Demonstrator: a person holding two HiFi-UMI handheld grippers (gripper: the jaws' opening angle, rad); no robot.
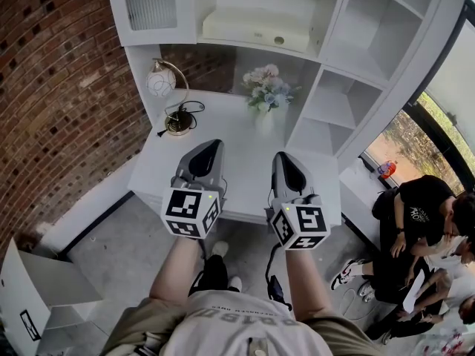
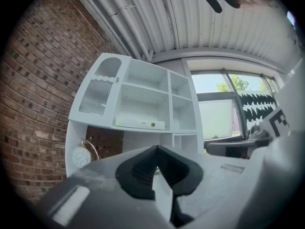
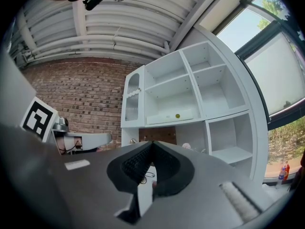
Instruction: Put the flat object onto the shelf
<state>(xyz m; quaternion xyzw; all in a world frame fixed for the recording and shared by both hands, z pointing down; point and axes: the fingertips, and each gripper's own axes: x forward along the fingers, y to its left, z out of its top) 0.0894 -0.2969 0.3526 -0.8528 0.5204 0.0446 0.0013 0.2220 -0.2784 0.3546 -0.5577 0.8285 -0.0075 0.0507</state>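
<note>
A flat white box (image 1: 256, 27) with a small yellow dot lies on the middle shelf of the white shelf unit (image 1: 338, 87). The same box shows in the left gripper view (image 2: 140, 123) and in the right gripper view (image 3: 172, 116). My left gripper (image 1: 211, 147) and right gripper (image 1: 282, 158) hover side by side over the white desk (image 1: 245, 191), pointing level toward the shelf and well short of the box. In both gripper views the black pads (image 2: 143, 168) (image 3: 138, 163) meet at their tips, so each gripper (image 2: 156, 149) (image 3: 151, 144) is shut with nothing between its jaws.
A globe lamp (image 1: 162, 80) with its cord stands at the desk's back left. A vase of flowers (image 1: 267, 87) stands at the back middle. A brick wall (image 1: 67, 87) lies left. People sit on the floor at right (image 1: 423, 221). A white cabinet (image 1: 30, 288) stands at lower left.
</note>
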